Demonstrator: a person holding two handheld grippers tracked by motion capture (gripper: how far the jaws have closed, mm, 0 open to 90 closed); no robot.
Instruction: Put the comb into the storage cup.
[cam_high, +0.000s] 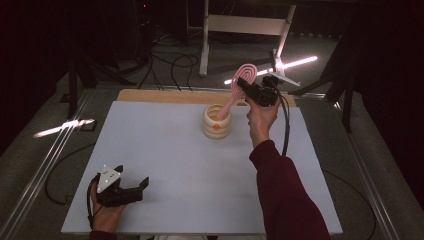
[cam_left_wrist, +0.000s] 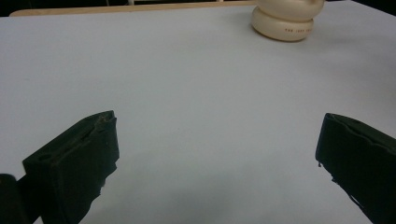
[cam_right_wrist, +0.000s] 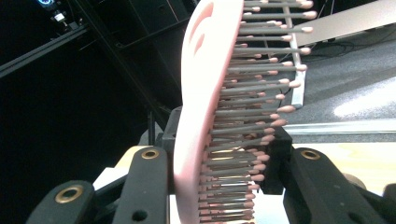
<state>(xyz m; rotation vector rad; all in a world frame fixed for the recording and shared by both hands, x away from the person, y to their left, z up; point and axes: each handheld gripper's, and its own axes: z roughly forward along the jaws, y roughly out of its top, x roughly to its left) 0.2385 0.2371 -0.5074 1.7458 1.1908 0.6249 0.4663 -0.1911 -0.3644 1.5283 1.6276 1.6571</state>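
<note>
High view, nearest edge: the left gripper rests low on the white table in the person's left hand, well apart from the work.
Left gripper claw: released, jaws spread wide with bare table between them, as the left gripper view shows.
Mid table: a cream ribbed holder stands upright near the far side of the table; the left gripper view catches its base.
Right gripper: raised beyond and to the right of the holder, at the end of a dark red sleeve.
Right gripper claw: clenched on the pink hairbrush, pads pressing its head from back and bristle side.
Hairbrush position: tilted, head up in the air, handle slanting down into the holder's open mouth.
Progress: the brush is gripped and its handle tip sits at or inside the rim.
Left to do: by my reading, either seat it fully and let go, or lift it clear; the pictures do not settle which.
Far background: dark floor, cables and a white frame.
</note>
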